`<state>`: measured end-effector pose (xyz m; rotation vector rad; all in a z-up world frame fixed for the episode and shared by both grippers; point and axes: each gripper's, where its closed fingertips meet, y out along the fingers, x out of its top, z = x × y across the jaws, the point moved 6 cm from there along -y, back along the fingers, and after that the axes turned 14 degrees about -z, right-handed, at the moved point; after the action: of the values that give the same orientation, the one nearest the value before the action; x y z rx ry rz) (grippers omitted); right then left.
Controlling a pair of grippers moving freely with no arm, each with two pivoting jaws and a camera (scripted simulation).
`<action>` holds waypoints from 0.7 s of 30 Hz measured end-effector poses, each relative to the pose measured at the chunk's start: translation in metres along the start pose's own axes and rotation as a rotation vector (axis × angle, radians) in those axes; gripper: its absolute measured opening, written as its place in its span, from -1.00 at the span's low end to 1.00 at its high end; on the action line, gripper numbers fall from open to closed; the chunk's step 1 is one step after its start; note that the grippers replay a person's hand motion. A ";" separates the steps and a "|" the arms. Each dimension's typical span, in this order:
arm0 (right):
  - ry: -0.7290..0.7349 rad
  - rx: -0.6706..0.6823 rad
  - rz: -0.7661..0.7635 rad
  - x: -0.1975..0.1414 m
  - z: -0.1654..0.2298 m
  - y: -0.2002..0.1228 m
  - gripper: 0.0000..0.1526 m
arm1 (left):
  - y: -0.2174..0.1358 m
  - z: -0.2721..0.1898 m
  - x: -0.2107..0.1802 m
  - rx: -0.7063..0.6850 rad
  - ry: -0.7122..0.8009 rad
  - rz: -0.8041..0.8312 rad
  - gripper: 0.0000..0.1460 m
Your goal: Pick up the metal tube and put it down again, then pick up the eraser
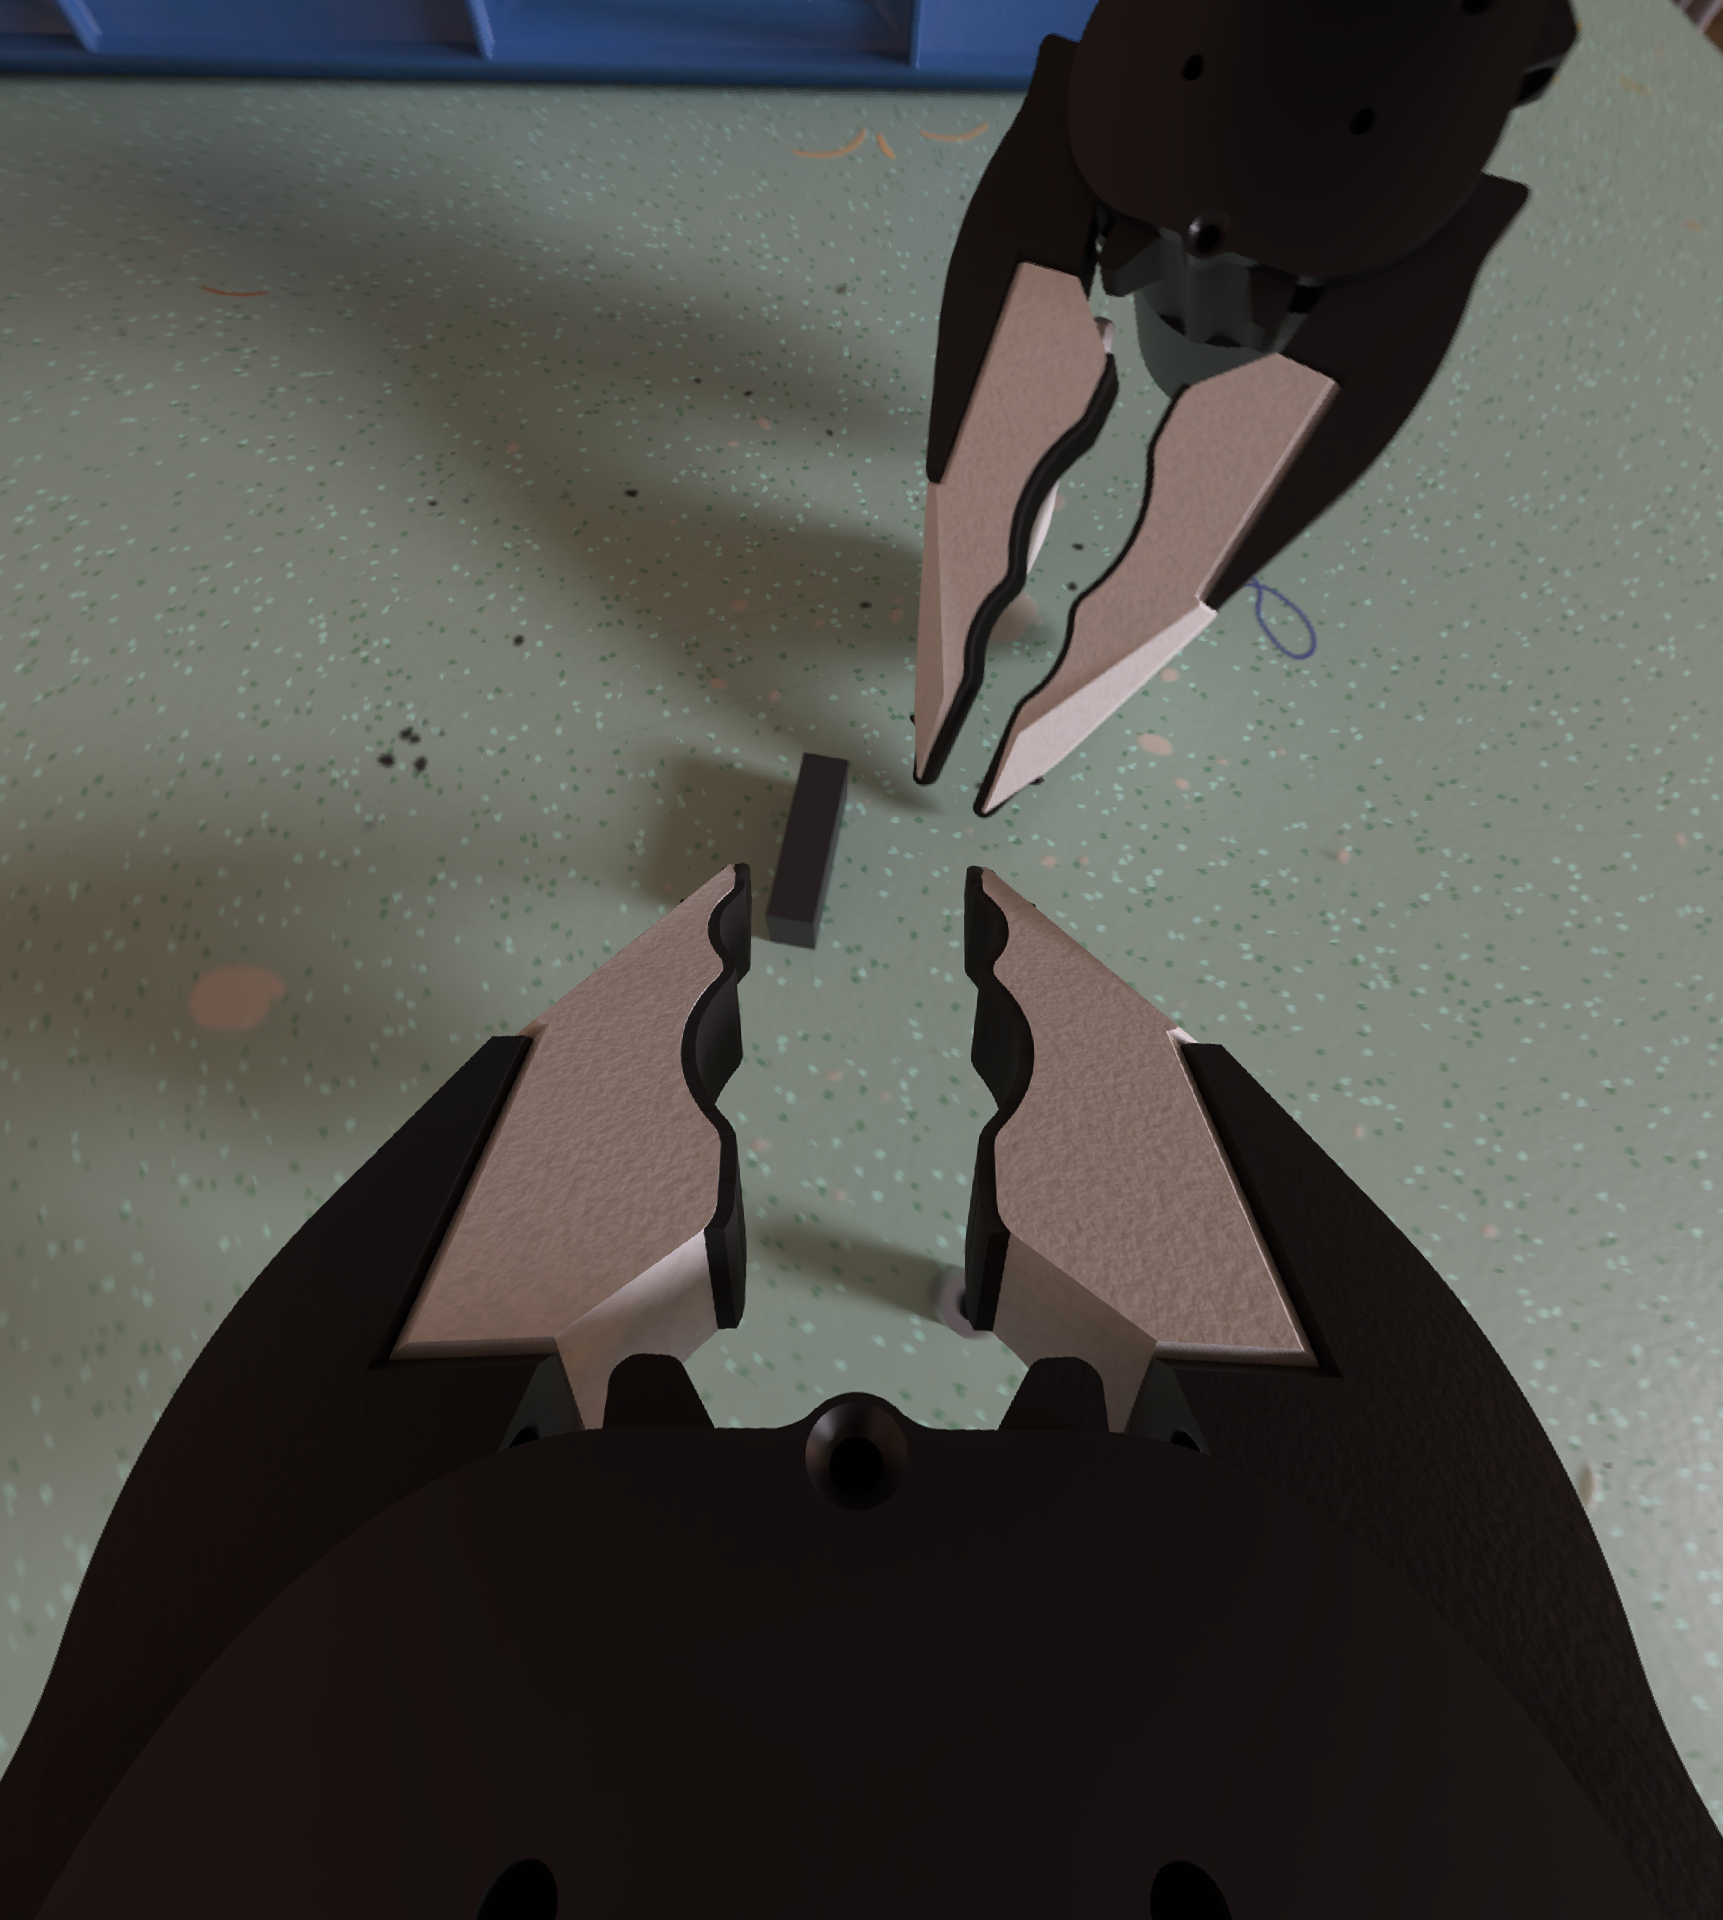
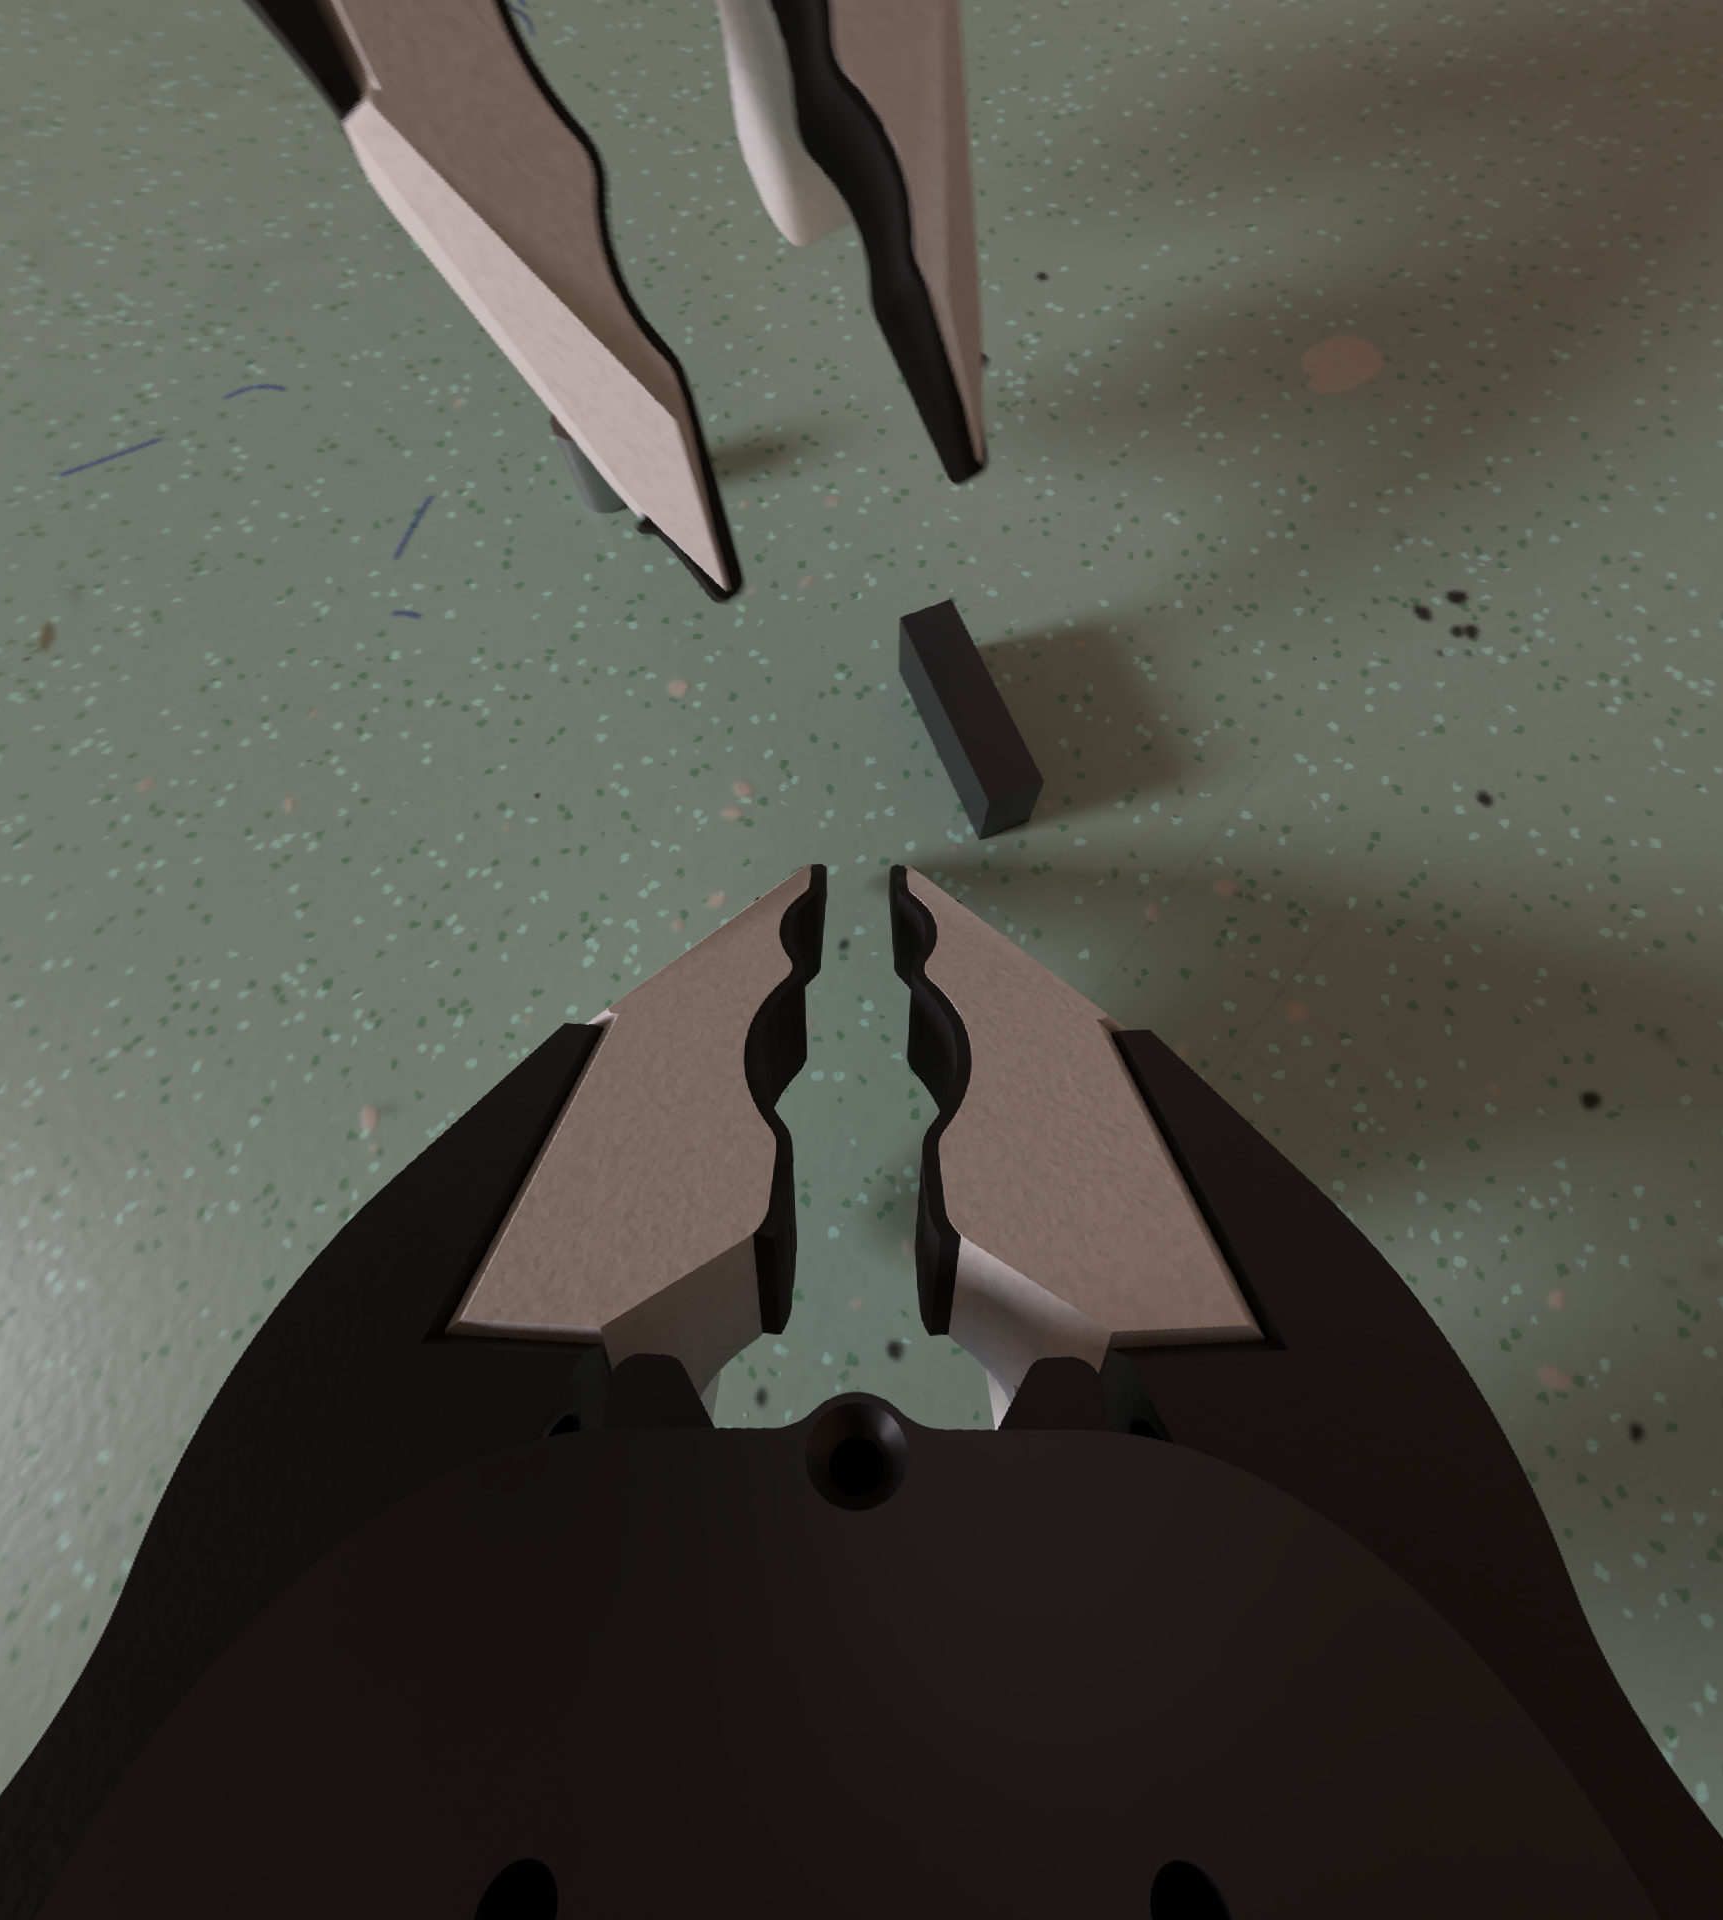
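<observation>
A: Report the tongs.

B: Left tongs (image 1: 857, 883) stand released, jaws well apart, nothing between them. Right tongs (image 2: 857, 883) hold nothing either; their jaws stand parted by a narrow gap, empty bench showing through. Both hover above the bench (image 1: 265, 623), tips facing each other.

A: The eraser?

B: A dark block, the eraser (image 1: 807, 854), lies flat on the bench between the two sets of tips. In the left wrist view it sits just ahead of the left finger (image 1: 628, 1091), outside the jaws. In the right wrist view the eraser (image 2: 971, 722) lies ahead and to the right of the tips, apart from them.

A: The tube?

B: Mostly hidden. A small pale grey end, probably the tube (image 1: 948, 1299), shows low on the bench behind the left tongs' right finger. The right wrist view shows a similar grey stub (image 2: 592, 478) behind the far left tongs (image 2: 846, 530).

A: Surroundings?

B: The bench is grey-green, speckled, with black spots (image 1: 405, 748), a pink blotch (image 1: 233, 997), a blue pen loop (image 1: 1288, 623) and orange scribbles (image 1: 878, 140). A blue rack (image 1: 524, 31) borders the far edge. Broad shadows cross the bench. No legible writing.
</observation>
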<state>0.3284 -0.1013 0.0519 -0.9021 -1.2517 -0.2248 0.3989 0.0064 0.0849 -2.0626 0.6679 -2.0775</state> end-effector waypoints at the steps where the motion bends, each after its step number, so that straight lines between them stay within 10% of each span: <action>1: -0.003 -0.019 -0.003 -0.001 0.000 0.001 -0.86 | 0.005 0.004 0.001 -0.019 0.009 0.015 -0.44; 12: -0.023 -0.040 0.007 0.001 -0.003 0.006 -1.00 | 0.028 0.017 -0.008 -0.141 0.081 0.128 -0.51; 21: -0.471 -0.196 -0.041 0.009 -0.008 -0.005 -1.00 | 0.041 0.014 -0.015 -0.128 0.165 0.193 -0.67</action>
<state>0.3341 -0.1074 0.0617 -1.1407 -1.7056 -0.1739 0.4050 -0.0274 0.0538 -1.8167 1.0065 -2.1584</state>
